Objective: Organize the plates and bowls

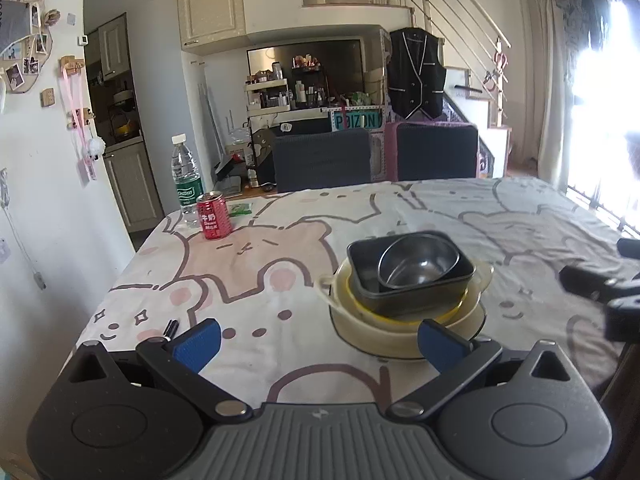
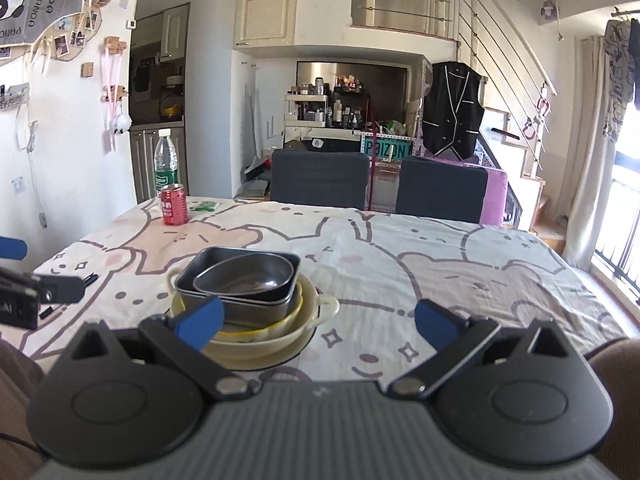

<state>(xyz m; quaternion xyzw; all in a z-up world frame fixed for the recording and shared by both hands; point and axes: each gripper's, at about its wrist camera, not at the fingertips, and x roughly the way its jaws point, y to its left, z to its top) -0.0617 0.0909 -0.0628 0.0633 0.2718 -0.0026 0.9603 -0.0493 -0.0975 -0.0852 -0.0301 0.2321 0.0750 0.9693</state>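
"POIZON" was read on a teal sign (image 2: pixel 387 149) behind the chairs; "MILK" on a red can (image 1: pixel 213 216); "PANDA" on a wall poster (image 2: pixel 38 8).

At the centre of my left view, a metal bowl (image 1: pixel 418 266) sits in a square dish (image 1: pixel 408 280), nested in a handled bowl (image 1: pixel 332 286) on a plate (image 1: pixel 372 336). The can (image 1: pixel 213 216) and bottle (image 1: pixel 185 178) stand on the desk (image 1: pixel 280 280) at upper left.
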